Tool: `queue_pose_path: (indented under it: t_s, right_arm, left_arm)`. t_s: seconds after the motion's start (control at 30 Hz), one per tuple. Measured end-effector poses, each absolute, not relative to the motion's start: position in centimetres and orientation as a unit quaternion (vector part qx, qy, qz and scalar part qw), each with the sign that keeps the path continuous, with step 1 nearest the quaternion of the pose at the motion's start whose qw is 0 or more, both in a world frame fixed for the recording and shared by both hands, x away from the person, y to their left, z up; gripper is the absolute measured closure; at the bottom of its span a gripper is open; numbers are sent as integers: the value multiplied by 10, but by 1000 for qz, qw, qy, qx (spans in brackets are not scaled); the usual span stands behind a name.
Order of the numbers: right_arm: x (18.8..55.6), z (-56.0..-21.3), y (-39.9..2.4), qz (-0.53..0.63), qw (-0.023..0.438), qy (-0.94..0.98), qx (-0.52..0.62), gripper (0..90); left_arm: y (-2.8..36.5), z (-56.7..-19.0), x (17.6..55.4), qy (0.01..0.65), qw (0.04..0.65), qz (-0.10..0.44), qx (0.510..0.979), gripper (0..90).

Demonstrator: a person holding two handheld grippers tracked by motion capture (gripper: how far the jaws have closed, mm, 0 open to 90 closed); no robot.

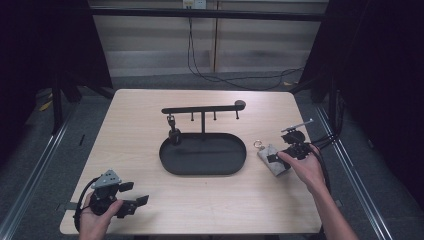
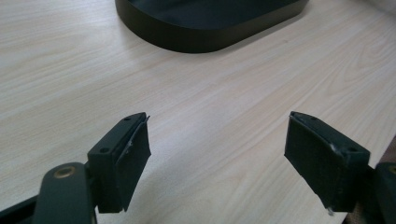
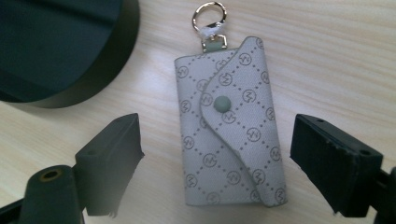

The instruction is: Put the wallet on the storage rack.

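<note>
The right tool (image 3: 217, 163) stands apart, straddling the key pouch (image 3: 229, 126) flat on the desk (image 3: 336, 60). The left tool (image 2: 217, 158) gapes wide over bare wood.

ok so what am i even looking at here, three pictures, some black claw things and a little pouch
A person stands at a wooden table with a hand-held two-jaw gripper in each hand. The wide picture comes from a camera above. The other two come from cameras riding on the grippers. The left gripper is open over bare wood. The right gripper is open, its jaws either side of a grey patterned key pouch with a metal ring, lying flat. Nothing is held. Mid-table sits a black oval tray with a hook rail.
</note>
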State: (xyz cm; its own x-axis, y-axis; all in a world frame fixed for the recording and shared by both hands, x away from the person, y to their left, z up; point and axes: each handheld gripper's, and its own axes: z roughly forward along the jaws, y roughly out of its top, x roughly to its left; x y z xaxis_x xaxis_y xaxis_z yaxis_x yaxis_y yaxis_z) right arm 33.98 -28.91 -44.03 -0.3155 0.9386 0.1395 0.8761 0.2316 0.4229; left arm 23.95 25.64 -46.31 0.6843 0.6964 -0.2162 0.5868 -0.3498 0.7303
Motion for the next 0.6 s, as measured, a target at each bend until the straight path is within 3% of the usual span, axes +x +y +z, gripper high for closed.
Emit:
queue_pose_path:
  t_s: [0.43,0.6]
  right_arm:
    - [364,-447,-282,173,47,801,571,170]
    - [371,-455,-281,153,33,805,573,213]
  left_arm:
    - [257,-463,240,388,417,62,819,218]
    - [257,-463,240,388,420,58,818,216]
